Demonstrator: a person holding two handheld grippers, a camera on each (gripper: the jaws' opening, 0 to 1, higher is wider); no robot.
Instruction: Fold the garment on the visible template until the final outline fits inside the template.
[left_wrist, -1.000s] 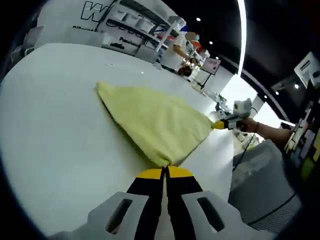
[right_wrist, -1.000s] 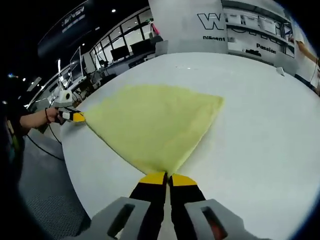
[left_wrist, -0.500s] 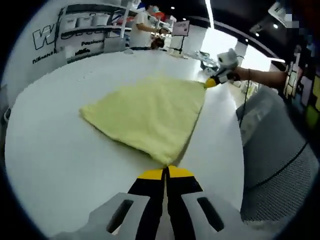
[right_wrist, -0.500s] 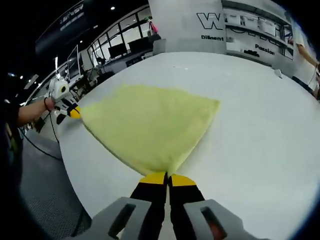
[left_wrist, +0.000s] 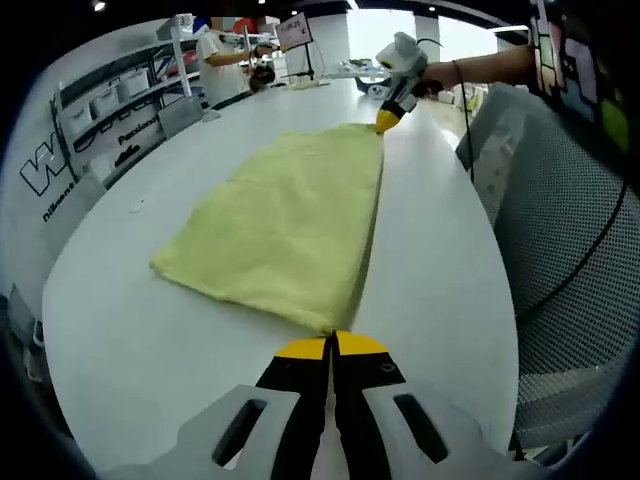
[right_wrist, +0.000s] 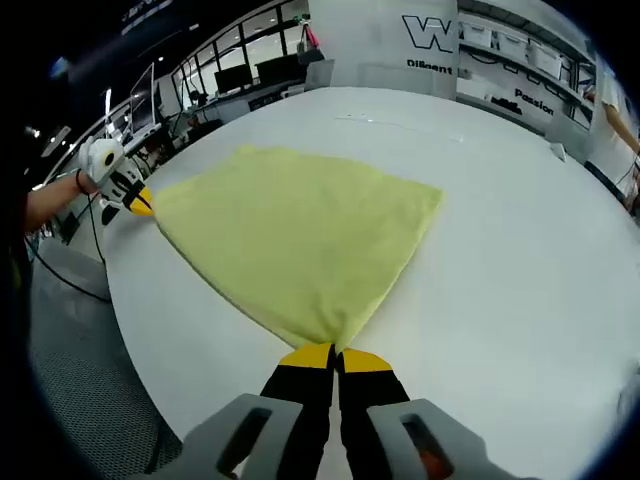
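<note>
Mid-fold: the left gripper (left_wrist: 330, 345) and right gripper (right_wrist: 336, 354), each clamping a near corner of the yellow garment (left_wrist: 290, 225), are stretching it across the white table (left_wrist: 120, 330); carrying both corners over likely follows.

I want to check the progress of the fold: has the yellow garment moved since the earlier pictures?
Yes. The yellow garment, gripped at two corners, now lies spread wider and flatter on the white table, its near edge pulled straighter between the left gripper and the right gripper.
</note>
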